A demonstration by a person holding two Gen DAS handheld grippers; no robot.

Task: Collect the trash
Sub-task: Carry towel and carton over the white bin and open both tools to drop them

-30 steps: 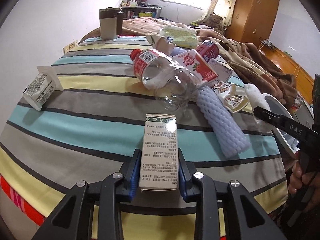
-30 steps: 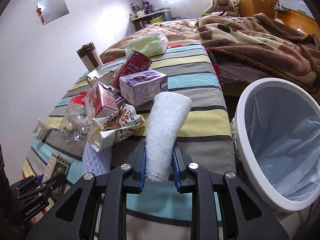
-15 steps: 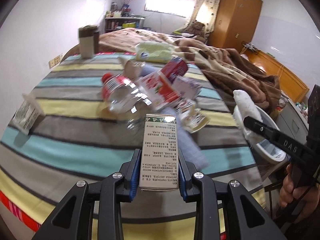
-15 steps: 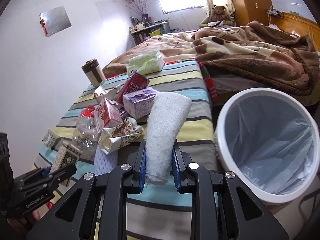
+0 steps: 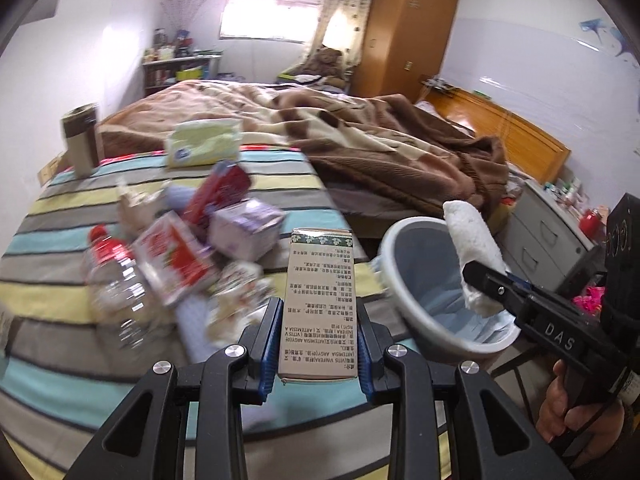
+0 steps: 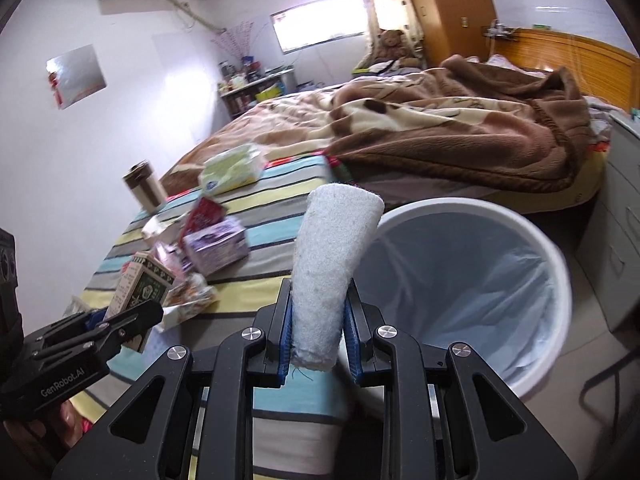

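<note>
Left claw (image 5: 318,334): clamped on tall beige printed carton (image 5: 319,300); white lined bin (image 5: 436,300) ahead-right
Right claw (image 6: 318,334): clamped on white foam roll (image 6: 332,264); bin just ahead-right
Risk: early release bounces items off rim

Small printed carton (image 5: 319,304) was held upright btwn blue pads, above the striped cloth. White foam roll (image 6: 330,280) was pinched at its lower end, tilted up beside the white bin (image 6: 556,264), which stood open w/ a pale liner. Clear bottle w/ red cap (image 5: 116,292), red carton (image 5: 174,264) & purple box (image 5: 246,230) lay jumbled on the stripes.
</note>
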